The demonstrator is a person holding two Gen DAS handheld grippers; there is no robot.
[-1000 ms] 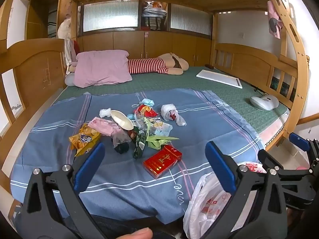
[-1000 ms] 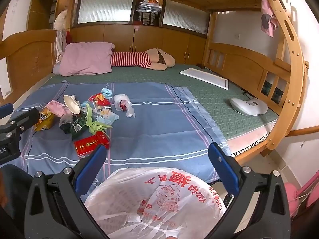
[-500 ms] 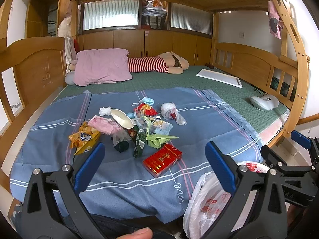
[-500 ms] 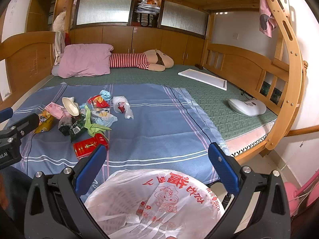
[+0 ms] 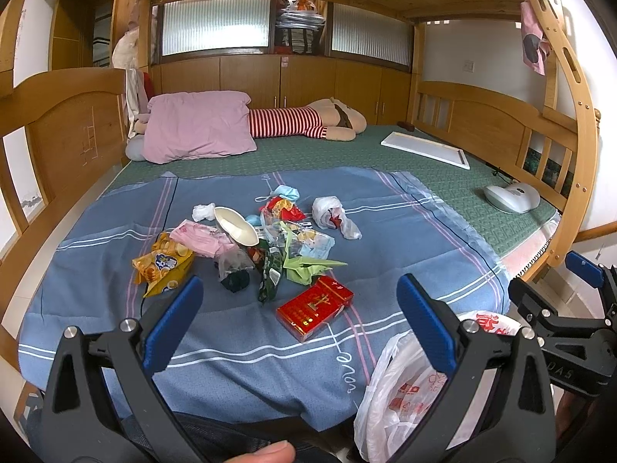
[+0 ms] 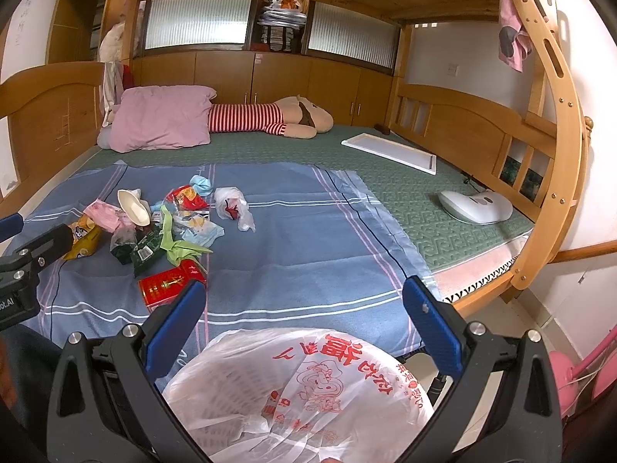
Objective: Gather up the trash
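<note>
Left gripper (image 5: 299,308) held with jaws spread wide, nothing between them, above the near edge of the blue sheet (image 5: 385,239). Right gripper (image 6: 304,314) likewise gaping and empty, poised over the mouth of the white bag (image 6: 300,389) below the bed edge. Trash pile (image 5: 254,243) lies mid-sheet: yellow snack packet (image 5: 164,266), pink wrapper (image 5: 202,237), white dish (image 5: 235,225), green paper (image 5: 306,266), knotted plastic (image 5: 333,216), with a red box (image 5: 314,306) nearest, just apart from the heap. Left view alone shows a thumb tip (image 5: 266,454) at the bottom edge and the right gripper's body beside the bag. Right view alone shows the bag's red print from above, its mesh-like lining, and pink items (image 6: 578,378) on the floor. White device (image 6: 476,206) and white board (image 6: 389,152) on the green mat appear in both. Against the earlier frames, little changes: both grippers stay open, pile undisturbed, views shift only slightly.
</note>
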